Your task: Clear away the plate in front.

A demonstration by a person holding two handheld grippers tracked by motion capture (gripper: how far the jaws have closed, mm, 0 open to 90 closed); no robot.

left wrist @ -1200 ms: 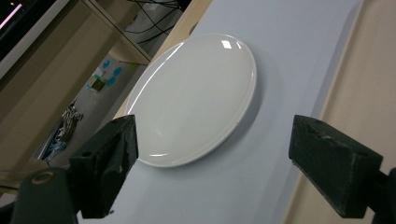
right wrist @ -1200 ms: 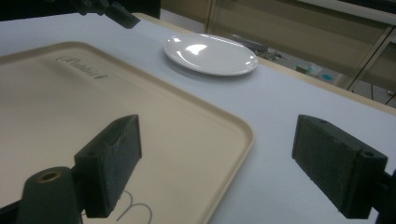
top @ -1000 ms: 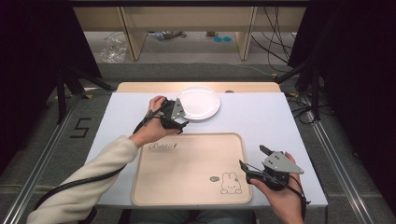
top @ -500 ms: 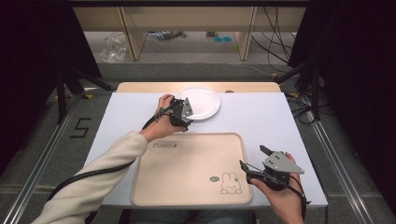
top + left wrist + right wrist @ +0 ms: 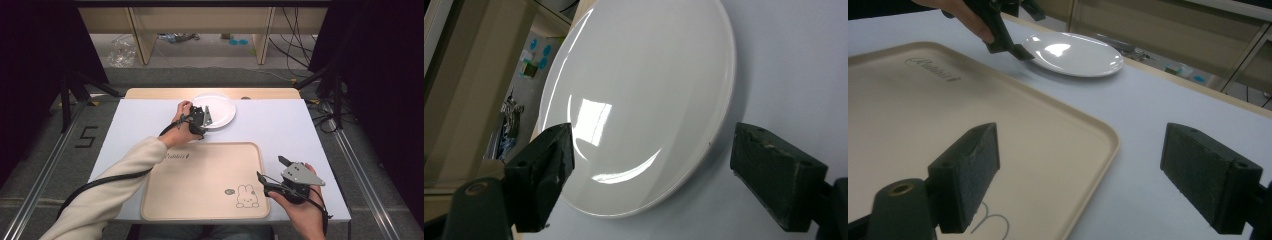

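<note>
Now that the left claw [image 5: 206,116] has slid forward, wide open astride the white plate's [image 5: 220,107] rim, a grab looks imminent; the right claw [image 5: 272,170] idles open.

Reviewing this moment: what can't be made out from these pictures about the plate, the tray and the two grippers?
- Left gripper, high view: the hand and gripper body cover the plate rim, so contact can't be told.
- Plate, left gripper view: its top is cut off by the frame edge.
- Tray, high view: the script near its far left corner is too small to read.
- Tray, right gripper view: the rabbit drawing is cut off at the bottom edge, partly behind a jaw.
</note>
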